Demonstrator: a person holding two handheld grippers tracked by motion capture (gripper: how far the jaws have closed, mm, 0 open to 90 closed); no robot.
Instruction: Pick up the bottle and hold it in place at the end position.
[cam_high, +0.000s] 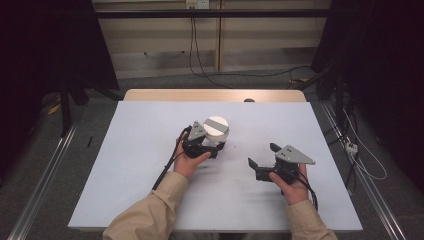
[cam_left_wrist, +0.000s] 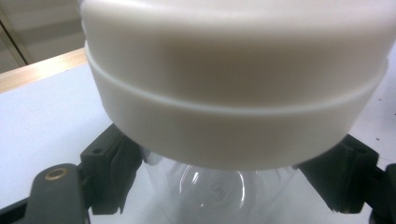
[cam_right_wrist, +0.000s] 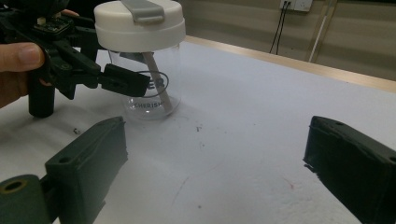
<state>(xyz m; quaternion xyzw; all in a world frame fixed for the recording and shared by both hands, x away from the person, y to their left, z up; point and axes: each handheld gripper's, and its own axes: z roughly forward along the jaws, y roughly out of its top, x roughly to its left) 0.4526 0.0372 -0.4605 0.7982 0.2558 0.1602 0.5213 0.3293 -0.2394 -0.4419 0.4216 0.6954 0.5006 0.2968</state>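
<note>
A clear jar (cam_high: 216, 128) with a white lid (cam_right_wrist: 139, 29) and a grey tab stands upright on the white table cover (cam_high: 140, 165), a little back of centre. My left gripper (cam_high: 215, 145) is shut on the jar, one jaw pressed to each side of the clear body (cam_left_wrist: 219, 191) just under the lid (cam_left_wrist: 233, 79). A white straw-like stick leans inside the jar (cam_right_wrist: 150, 84). My right gripper (cam_high: 262, 154) rests to the right of the jar, open and apart from it. In the right gripper view its jaws (cam_right_wrist: 215, 163) stand wide with bare table between them.
A wooden table edge (cam_high: 215, 95) shows behind the white cover. Black frames and rails flank the table, and cables (cam_high: 195, 50) hang down the back wall. A power strip (cam_high: 352, 147) lies on the floor at the right.
</note>
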